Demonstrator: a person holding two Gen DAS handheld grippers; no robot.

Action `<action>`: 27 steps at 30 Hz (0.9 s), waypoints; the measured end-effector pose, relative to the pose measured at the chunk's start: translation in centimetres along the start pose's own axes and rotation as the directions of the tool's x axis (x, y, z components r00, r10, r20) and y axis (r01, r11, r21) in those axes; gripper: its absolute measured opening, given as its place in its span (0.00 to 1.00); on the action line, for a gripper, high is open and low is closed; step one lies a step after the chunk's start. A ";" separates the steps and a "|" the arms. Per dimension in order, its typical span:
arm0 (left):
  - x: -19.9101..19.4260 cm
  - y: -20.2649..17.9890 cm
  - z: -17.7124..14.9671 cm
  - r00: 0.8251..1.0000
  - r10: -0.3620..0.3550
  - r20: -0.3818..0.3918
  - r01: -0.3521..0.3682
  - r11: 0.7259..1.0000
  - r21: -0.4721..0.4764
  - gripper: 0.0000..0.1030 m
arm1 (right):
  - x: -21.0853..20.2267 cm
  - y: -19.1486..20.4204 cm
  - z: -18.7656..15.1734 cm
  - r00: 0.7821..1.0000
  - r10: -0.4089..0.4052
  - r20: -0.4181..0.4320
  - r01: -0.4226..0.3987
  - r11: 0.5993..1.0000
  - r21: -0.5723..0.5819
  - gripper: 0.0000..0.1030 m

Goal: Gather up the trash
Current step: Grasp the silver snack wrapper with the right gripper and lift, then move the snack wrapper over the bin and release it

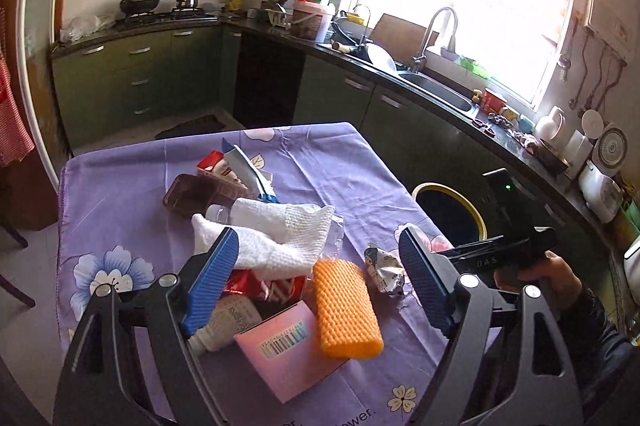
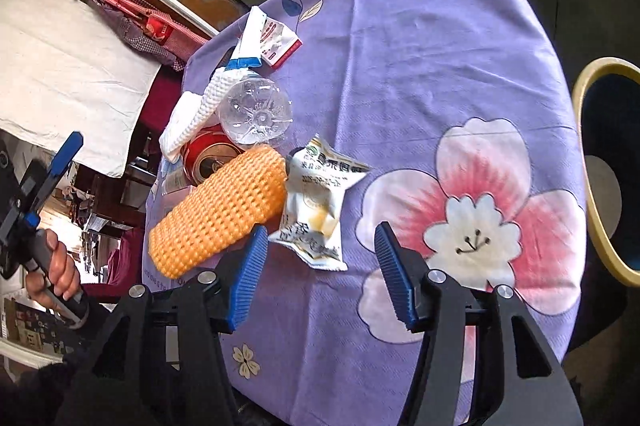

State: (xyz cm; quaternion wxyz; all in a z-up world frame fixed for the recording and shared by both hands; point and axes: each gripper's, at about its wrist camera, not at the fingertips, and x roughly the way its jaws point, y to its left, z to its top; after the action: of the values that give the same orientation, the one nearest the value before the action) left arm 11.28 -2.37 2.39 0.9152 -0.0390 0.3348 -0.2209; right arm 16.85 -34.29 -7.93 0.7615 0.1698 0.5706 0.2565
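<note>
**Two open claws over a heap of rubbish on a purple cloth**

A kitchen with green cabinets and a bright window surrounds a counter (image 1: 120,194) draped in a purple flowered cloth. The trash sits heaped toward the counter's near-left part in the left wrist view: an orange foam net sleeve (image 1: 345,308), white foam netting (image 1: 276,234), a clear plastic bottle (image 2: 256,112), a red can (image 2: 210,154), a pink box (image 1: 286,354), a brown tray (image 1: 192,194) and a red-and-white carton (image 1: 218,166) nearer the far edge. A crumpled snack wrapper (image 2: 320,210) lies a little apart, toward the counter's right edge.

Beyond that right edge stands a yellow-rimmed bin (image 1: 468,210), mouth open (likely where everything is bound).

The left claw (image 1: 316,280) hangs spread wide over the heap, gripping nothing; the orange sleeve lies in the gap between its blue pads. The right claw (image 2: 320,272) is also parted and empty, angled down at the wrapper's near edge, probably because that loose piece is easiest to take first. A hand (image 2: 56,274) grips the left tool's handle.
</note>
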 end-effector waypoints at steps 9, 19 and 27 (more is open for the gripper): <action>-2.0 1.3 -3.8 0.996 0.067 0.052 -0.064 0.997 -0.047 0.80 | 4.2 0.4 1.9 0.996 -0.045 -0.081 0.046 0.999 0.016 0.55; -1.3 1.5 -4.9 0.996 0.087 0.029 -0.085 0.995 -0.049 0.81 | -0.8 -1.2 0.1 0.999 -0.027 0.038 0.027 0.999 0.017 0.31; -0.3 0.7 -5.3 0.998 0.067 0.004 -0.066 0.997 -0.044 0.81 | -9.9 -10.4 -1.0 0.914 -0.337 0.227 0.291 0.933 0.212 0.31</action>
State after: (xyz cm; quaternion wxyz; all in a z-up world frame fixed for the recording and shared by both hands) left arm 8.03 -1.25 -1.70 0.9219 -0.0485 0.3382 -0.1828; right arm 15.81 -48.57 -6.24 0.8430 0.1734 0.5061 0.0551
